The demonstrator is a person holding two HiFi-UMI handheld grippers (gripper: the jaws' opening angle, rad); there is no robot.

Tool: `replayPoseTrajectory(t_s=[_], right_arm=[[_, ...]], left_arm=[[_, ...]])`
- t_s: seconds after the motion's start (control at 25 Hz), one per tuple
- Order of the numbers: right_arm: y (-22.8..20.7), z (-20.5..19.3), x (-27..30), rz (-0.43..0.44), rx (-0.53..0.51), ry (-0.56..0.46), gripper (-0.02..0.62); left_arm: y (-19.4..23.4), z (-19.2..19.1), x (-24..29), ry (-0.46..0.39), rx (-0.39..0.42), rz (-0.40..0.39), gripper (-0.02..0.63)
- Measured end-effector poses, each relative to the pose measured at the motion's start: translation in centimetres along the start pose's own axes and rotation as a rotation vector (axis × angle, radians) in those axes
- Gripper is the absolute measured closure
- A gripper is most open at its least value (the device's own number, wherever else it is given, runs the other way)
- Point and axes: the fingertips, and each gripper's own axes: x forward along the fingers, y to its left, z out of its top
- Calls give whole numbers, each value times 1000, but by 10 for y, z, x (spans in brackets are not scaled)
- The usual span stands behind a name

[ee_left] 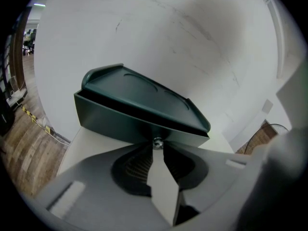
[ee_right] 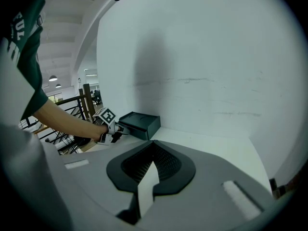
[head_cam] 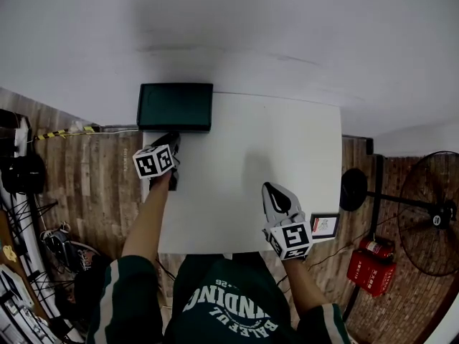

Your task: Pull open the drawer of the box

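Table (head_cam: pixel 244 170): white; I have both grippers over it.
Box (head_cam: pixel 175 106): dark green; directly ahead of my left gripper (ee_left: pixel 157 147); well away from the right gripper (ee_right: pixel 153 144).
Left gripper: jaws pinching the drawer (ee_left: pixel 115 121) by its small metal knob (ee_left: pixel 157 142).
Right gripper: jaws pressed together; nothing between them.

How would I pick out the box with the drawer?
Find the white table against the white wall; the box sits at its far left corner. It is the only dark green thing there, with the left gripper at its small silvery knob.
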Motion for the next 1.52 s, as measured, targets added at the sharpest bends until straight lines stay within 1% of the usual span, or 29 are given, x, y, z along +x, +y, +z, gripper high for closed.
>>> replayPoseTrajectory(t_s=[0.12,0.2,0.68,0.8,1.0,1.28,1.44,1.52], right_arm=[[2,-1,-1,2,2,-3,594],[3,-2,-2,5,2,-4,594],[9,-7,-10,22,5,-19,594],[14,-6,-11,29,3,-25,594],[18,-5,-16,35,-1,-31,594],[21,-5,-22,46,-8,-46,594],[18,-2,-26,57,-12,-57,594],[15,2,-27,62,-14,-68,594]], left_arm=[[2,-5,-10,5,12,22,480],[1,-11,-14,6,12,21,480],[-1,-55,-46,38,-26,31,480],[-1,-61,-51,47,-20,34,480],[0,-69,-57,49,-36,31,480],[1,-83,-64,103,-9,42,480],[-3,-90,-70,106,-30,32,480],[-8,-92,-78,103,-7,34,480]])
